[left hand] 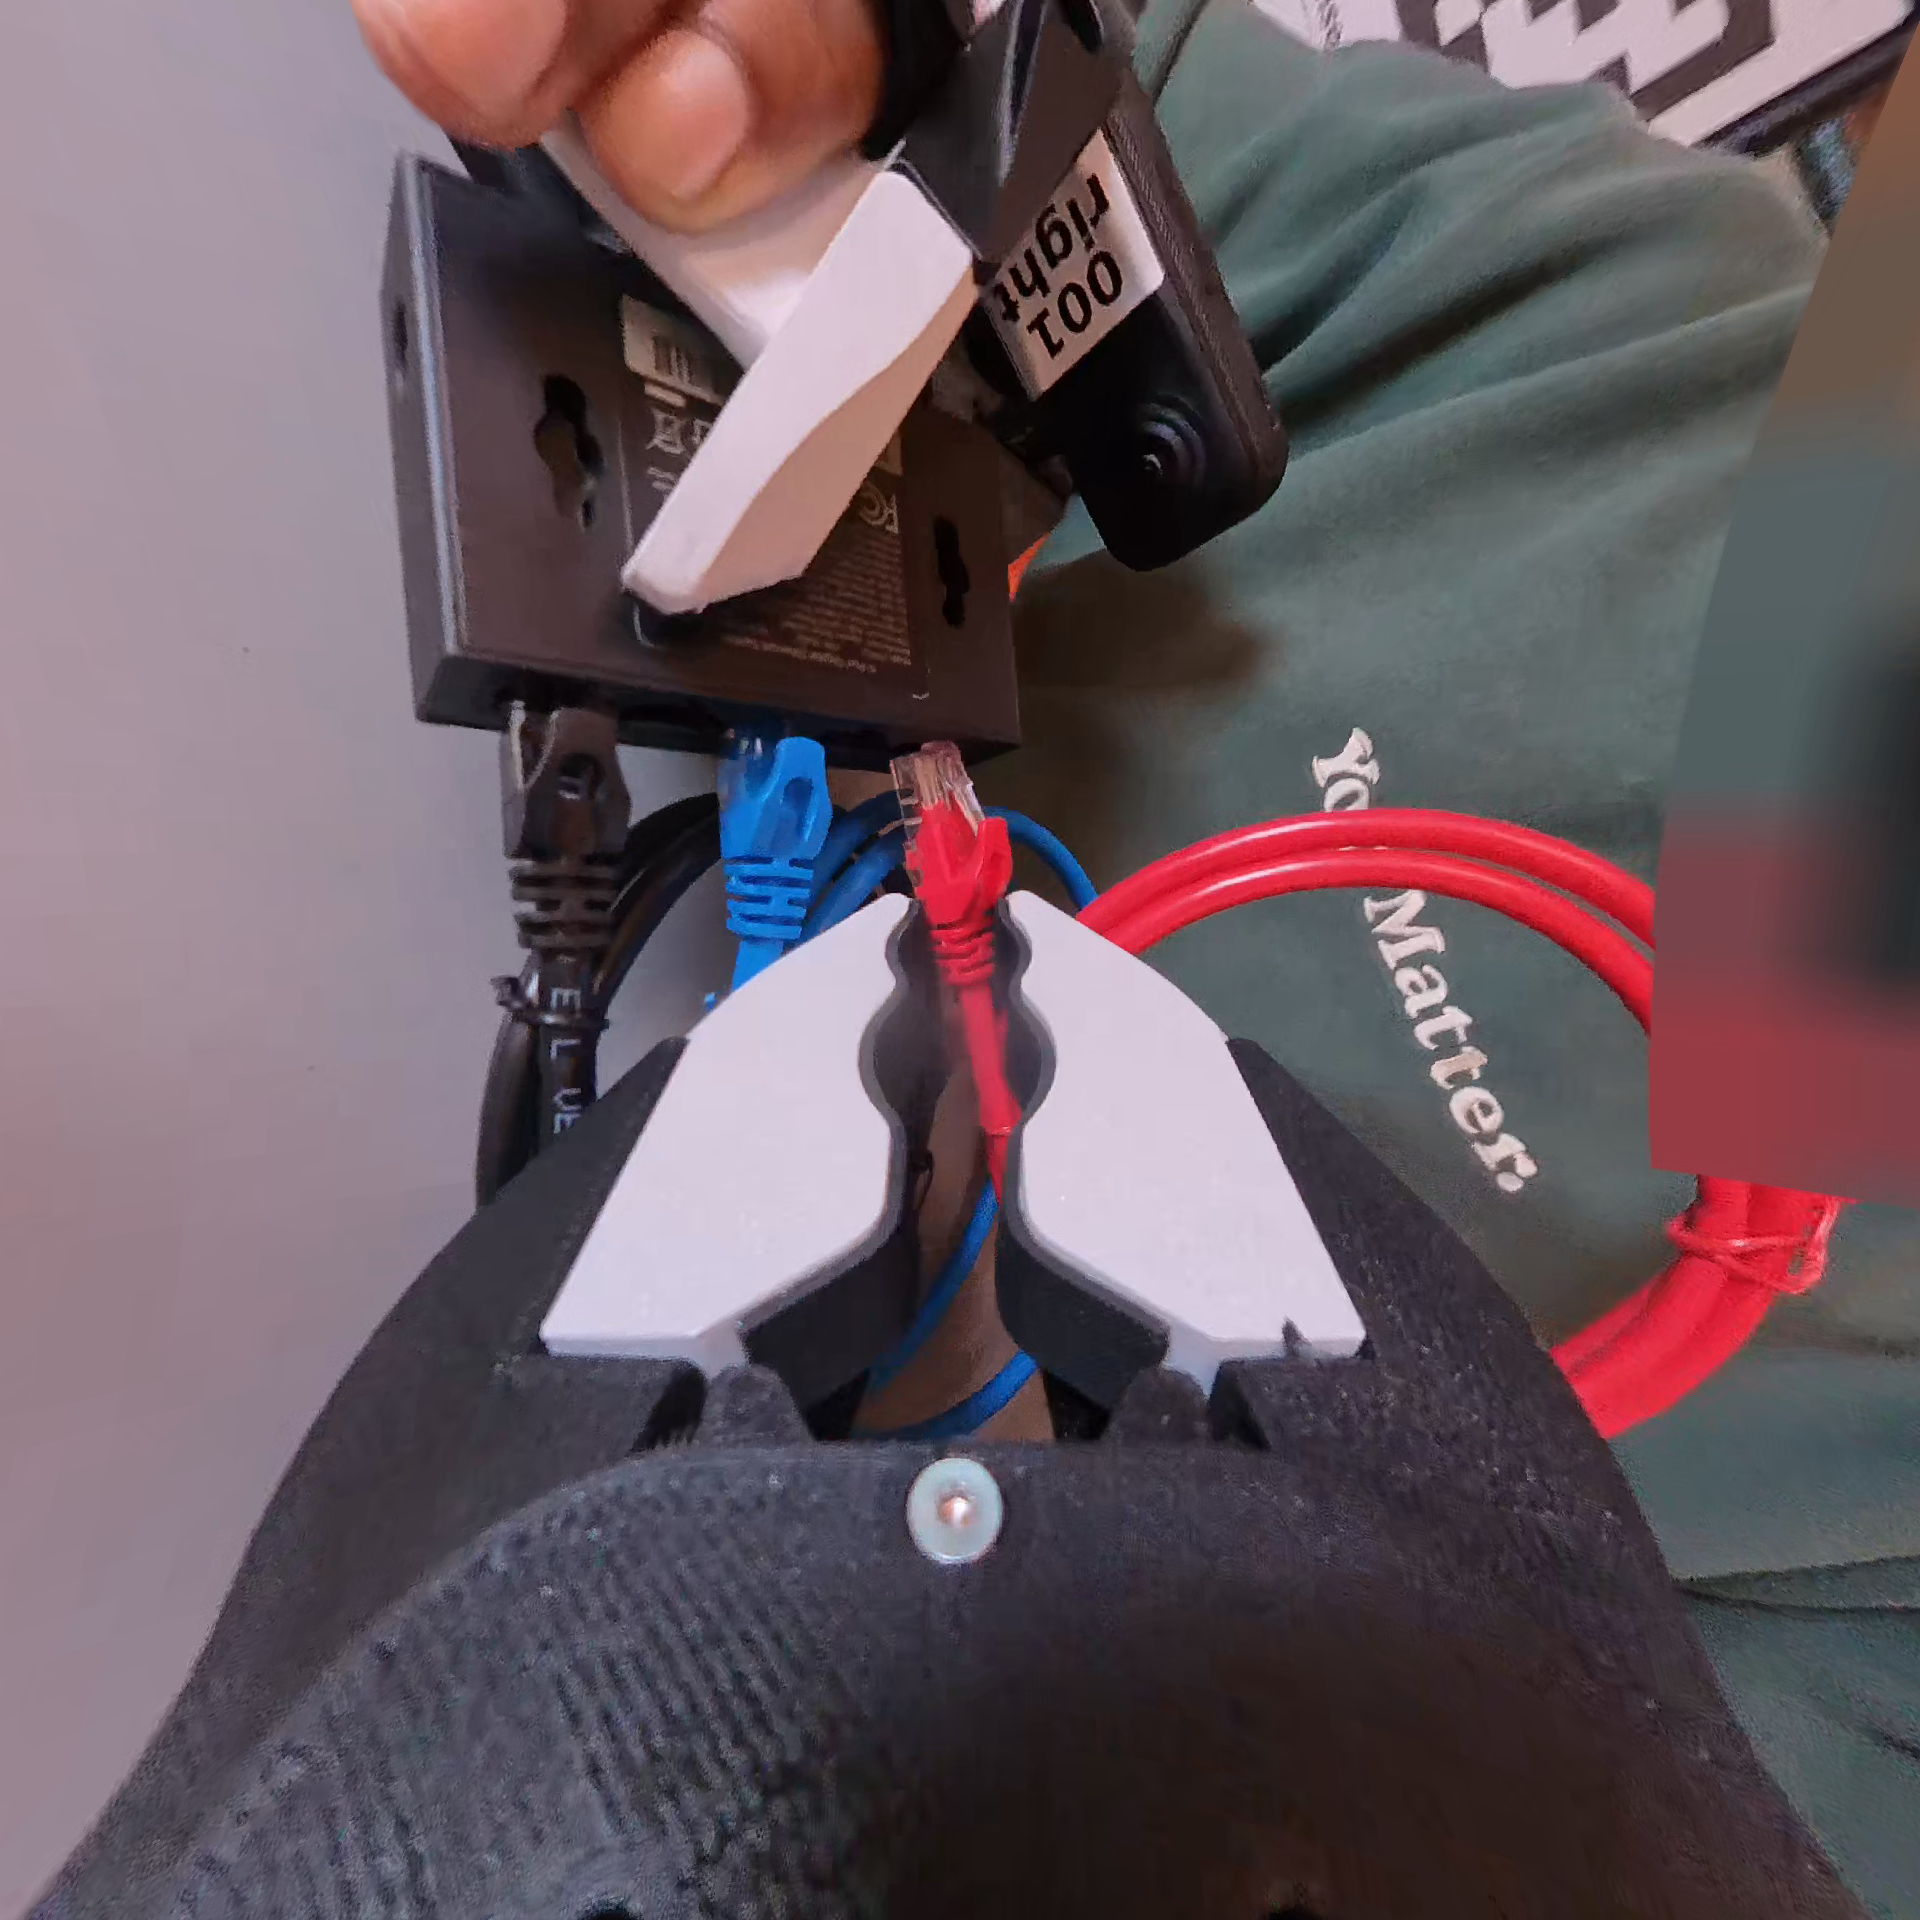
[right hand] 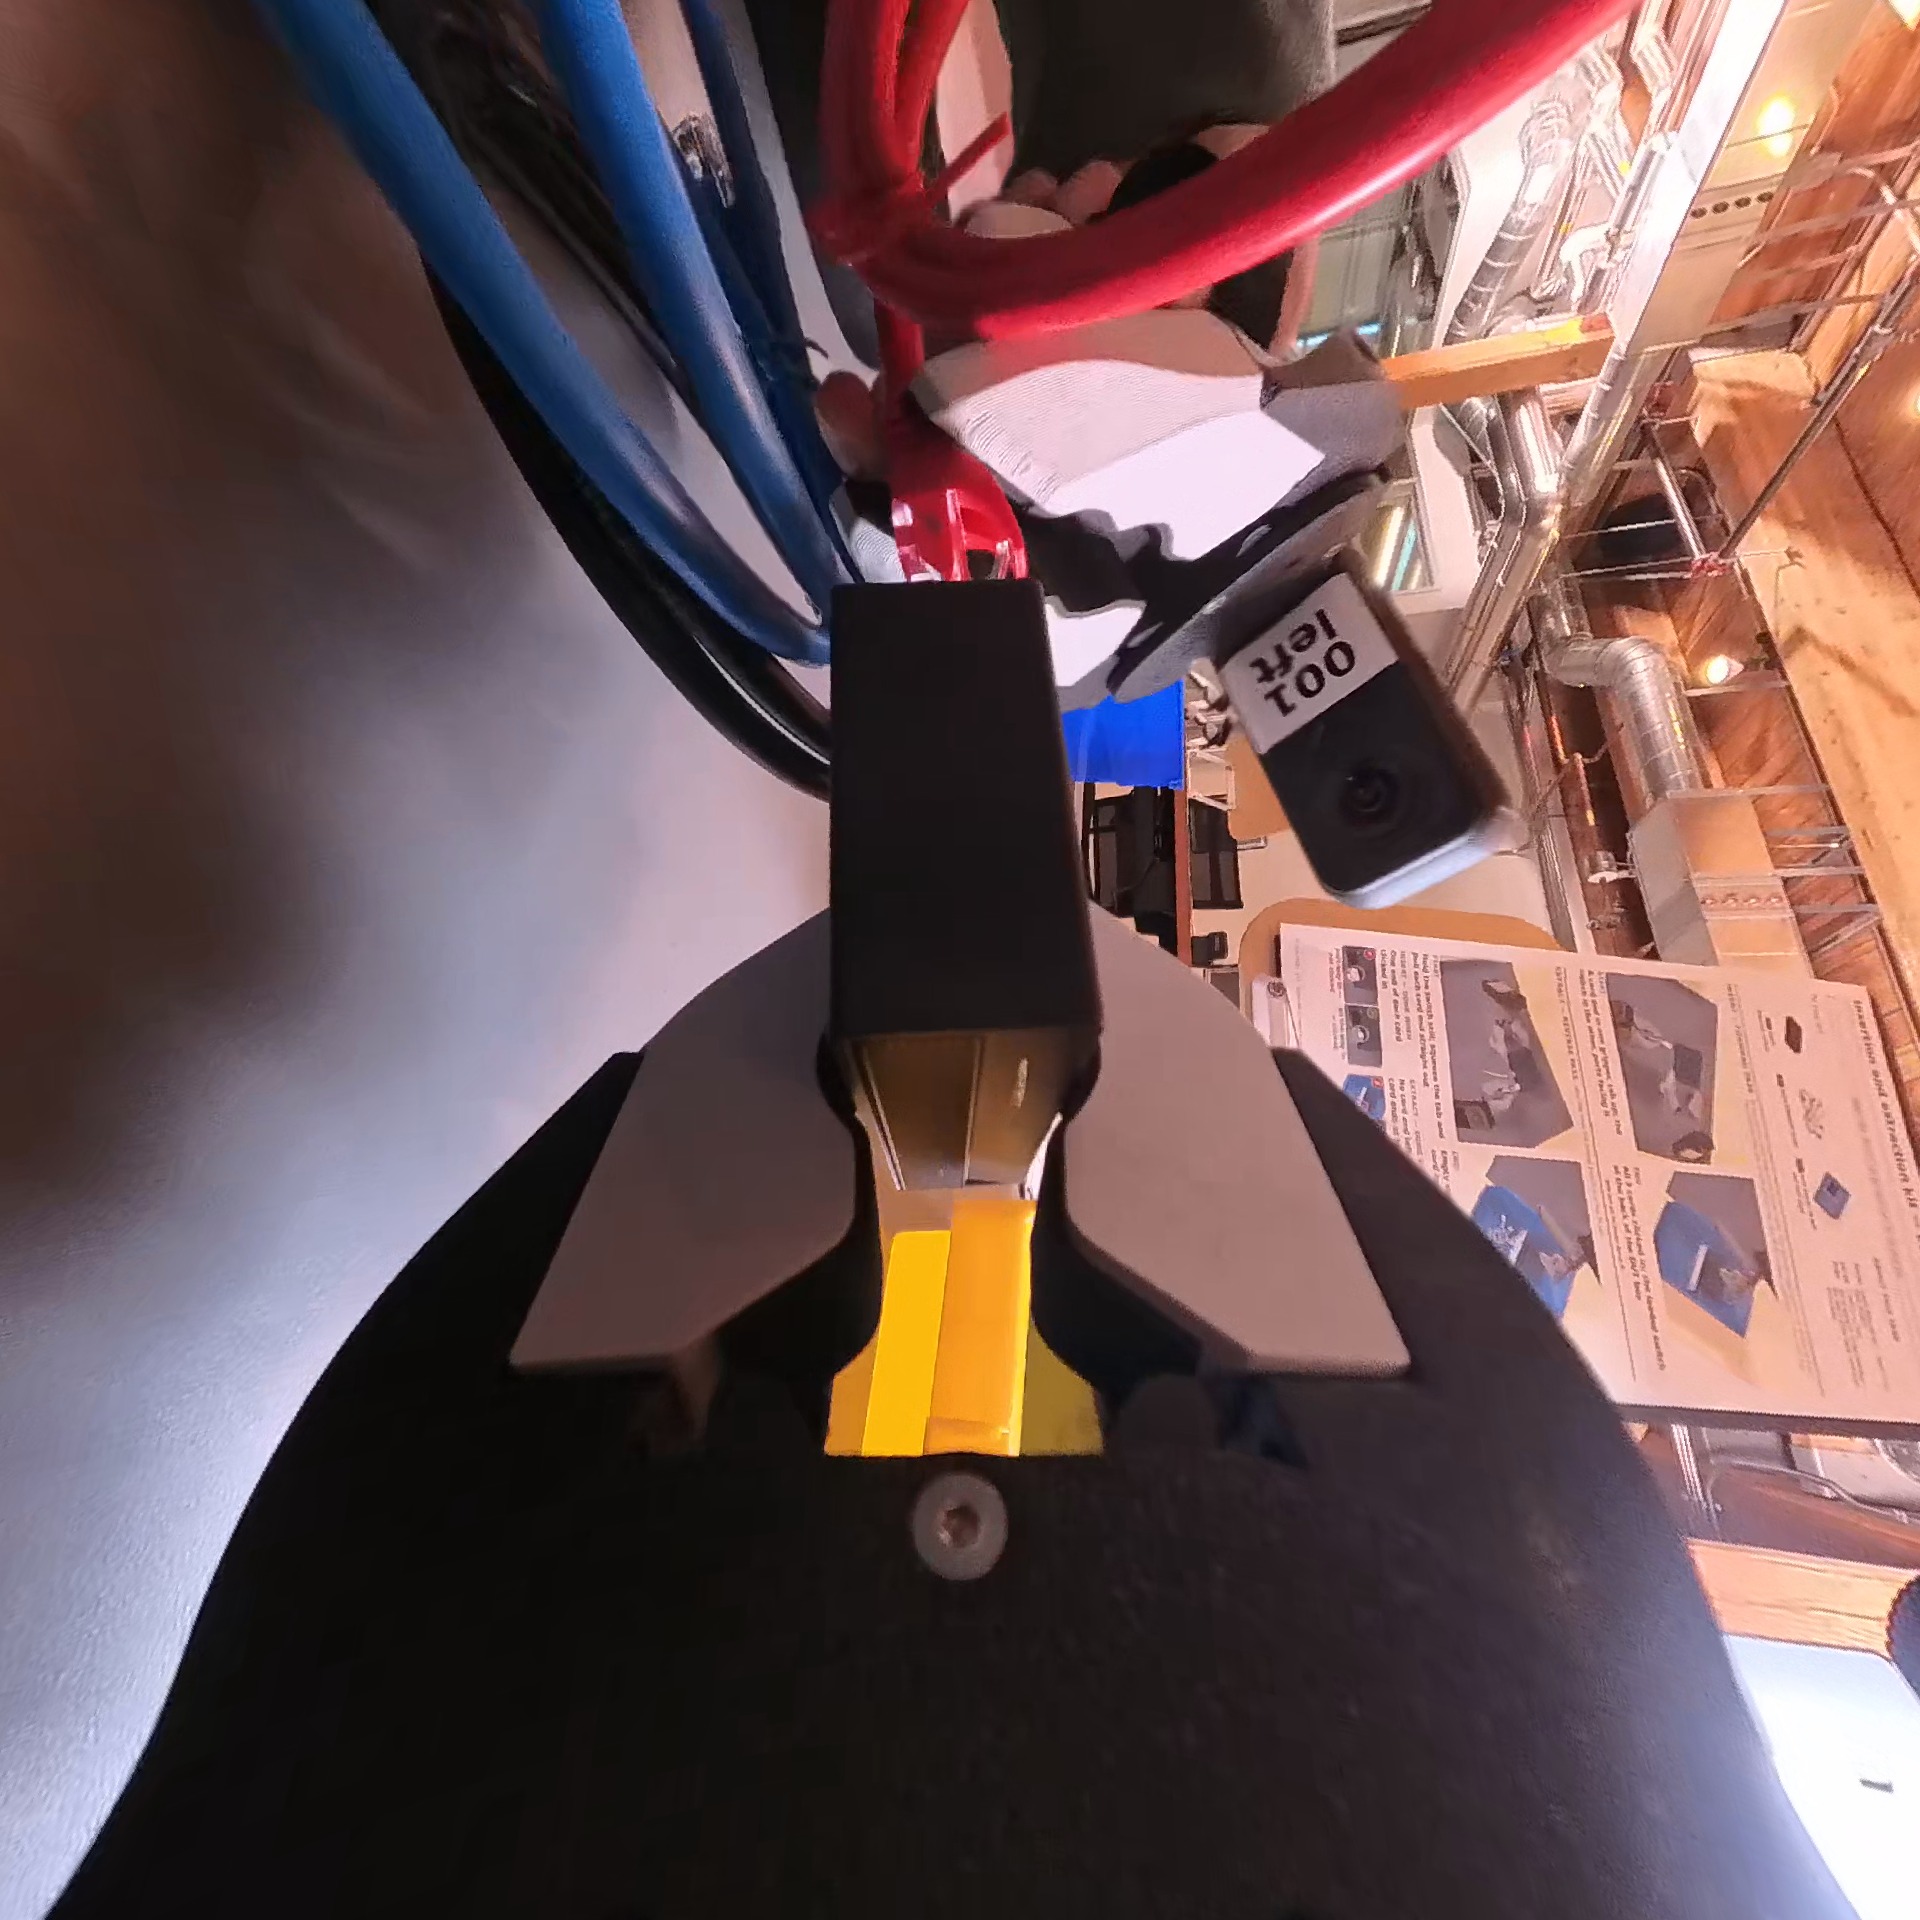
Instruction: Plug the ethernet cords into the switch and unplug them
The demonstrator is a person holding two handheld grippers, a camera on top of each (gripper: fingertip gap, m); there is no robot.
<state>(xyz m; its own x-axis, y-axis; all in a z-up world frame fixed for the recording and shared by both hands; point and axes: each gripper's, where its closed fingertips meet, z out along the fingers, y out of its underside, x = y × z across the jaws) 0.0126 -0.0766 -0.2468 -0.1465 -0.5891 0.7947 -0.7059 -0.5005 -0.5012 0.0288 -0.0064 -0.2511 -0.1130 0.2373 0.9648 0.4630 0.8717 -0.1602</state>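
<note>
The black switch (left hand: 707, 582) is held in the air, underside toward the left wrist camera, ports facing down. My right gripper (right hand: 961, 940) is shut on the switch (right hand: 951, 790); one of its white fingers (left hand: 810, 416) lies across the underside. A black cord (left hand: 561, 800) and a blue cord (left hand: 774, 821) sit in ports. My left gripper (left hand: 961, 914) is shut on the red cord's boot (left hand: 961, 883); its clear plug tip (left hand: 935, 774) is just below the rightmost port, tilted, outside it. The red plug (right hand: 951, 520) shows at the switch's far end in the right wrist view.
The red cable (left hand: 1403, 842) loops to the right, tied in a coil, in front of a person's green sweatshirt (left hand: 1455, 520). Blue cables (right hand: 623, 364) hang beside the switch. A grey wall (left hand: 187, 623) is at left. A printed instruction sheet (right hand: 1621, 1164) lies at right. The grippers' ends are close to 7 cm from one another.
</note>
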